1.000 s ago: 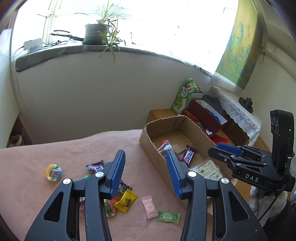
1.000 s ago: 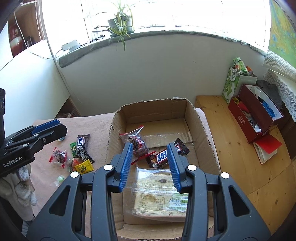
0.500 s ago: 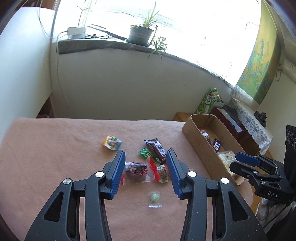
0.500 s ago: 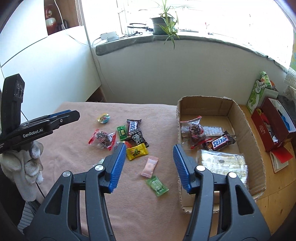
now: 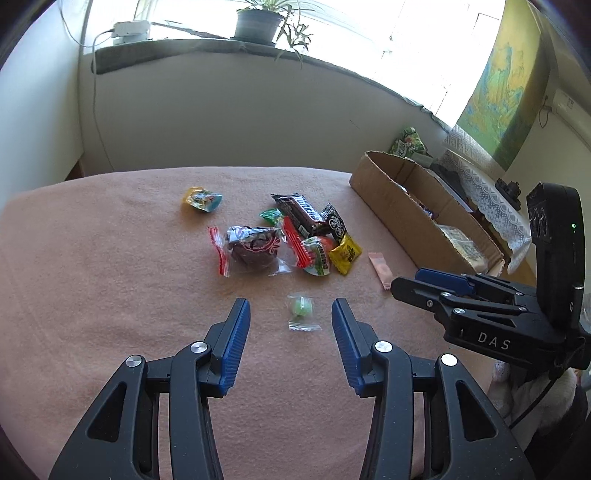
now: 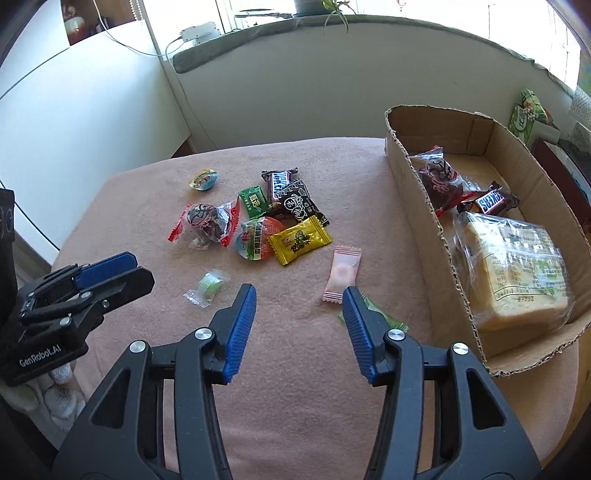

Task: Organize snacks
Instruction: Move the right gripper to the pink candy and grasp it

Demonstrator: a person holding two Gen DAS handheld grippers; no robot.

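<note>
Left hand-held gripper spread wide, straddling the small green candy on the tabletop; best to drop straight down, pinch the lump not the wrapper ears. Right hand-held gripper spread too, empty. Cardboard box holding Snickers bar, bread pack, dark pastry

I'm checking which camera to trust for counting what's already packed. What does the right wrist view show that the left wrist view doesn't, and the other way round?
Only the right wrist view looks down into the cardboard box: a red-sealed snack bag, a Snickers bar and a large clear-wrapped pack. It also shows a green packet partly behind the right tool.

Only the left wrist view shows the landscape poster and the whole potted plant.

Both show the loose snack pile, the pale green candy, the pink sachet and both tools open; the left tool is around that candy.
</note>
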